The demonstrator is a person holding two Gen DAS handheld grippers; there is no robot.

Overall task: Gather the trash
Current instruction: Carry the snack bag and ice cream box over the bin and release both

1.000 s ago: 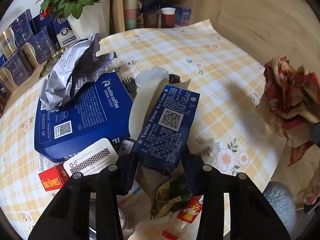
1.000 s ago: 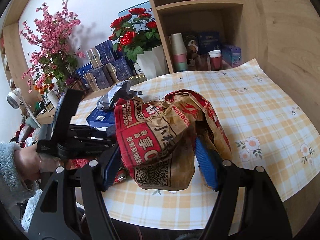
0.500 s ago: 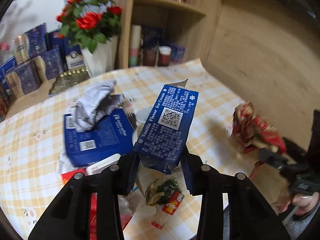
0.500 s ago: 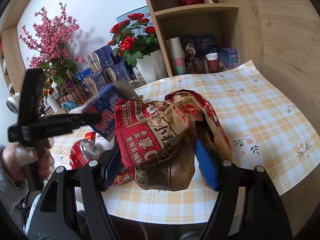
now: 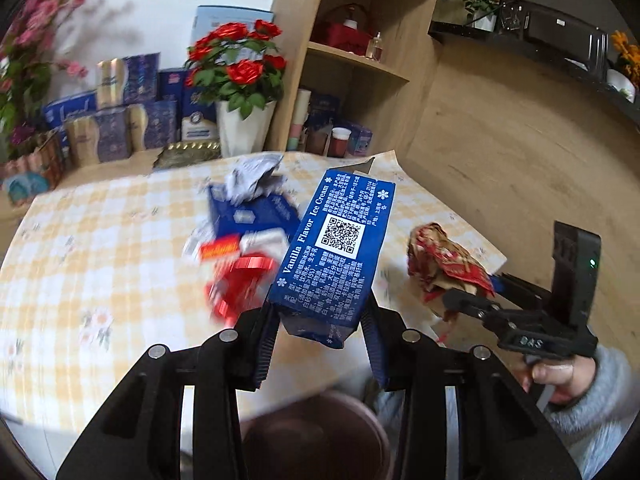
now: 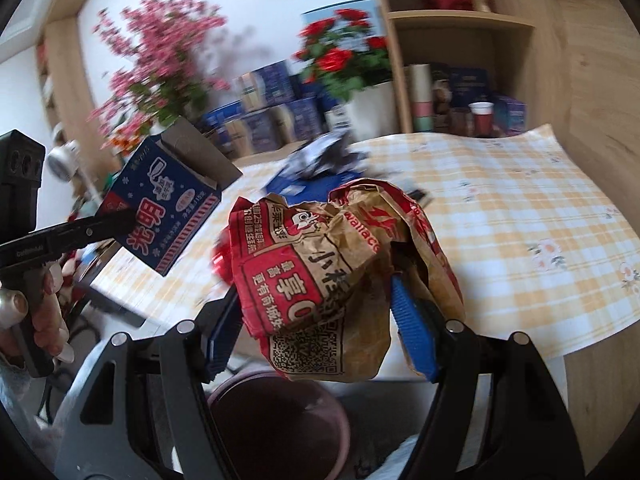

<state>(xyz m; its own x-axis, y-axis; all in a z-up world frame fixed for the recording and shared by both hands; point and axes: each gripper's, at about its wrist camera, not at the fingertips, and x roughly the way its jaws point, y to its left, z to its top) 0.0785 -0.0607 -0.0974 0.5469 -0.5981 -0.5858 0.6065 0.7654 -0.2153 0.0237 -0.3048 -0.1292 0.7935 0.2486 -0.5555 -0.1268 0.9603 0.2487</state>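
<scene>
My left gripper (image 5: 320, 344) is shut on a blue ice cream box (image 5: 334, 252), lifted off the table; the right wrist view shows the same box (image 6: 168, 204) at left. Between the pads of my right gripper (image 6: 316, 328), shut on it, hangs a crumpled red and brown paper bag (image 6: 340, 276), also seen at right in the left wrist view as the paper bag (image 5: 444, 268). Both loads hang near the table's front edge, above a dark round bin (image 6: 276, 420), the bin (image 5: 316, 436) lying below the left fingers. More trash (image 5: 248, 232) lies mid-table.
The yellow checked tablecloth (image 6: 520, 208) covers the table. Behind it stand a white vase of red roses (image 5: 240, 92), blue gift boxes (image 5: 124, 120), pink blossoms (image 6: 160, 60) and a wooden shelf with cups (image 5: 340, 140). A hand in a grey sleeve (image 5: 576, 392) holds the right gripper.
Both grippers have drawn back from the table toward its front edge with their loads. The left one rose with the ice cream box. The bin has come into view below.
</scene>
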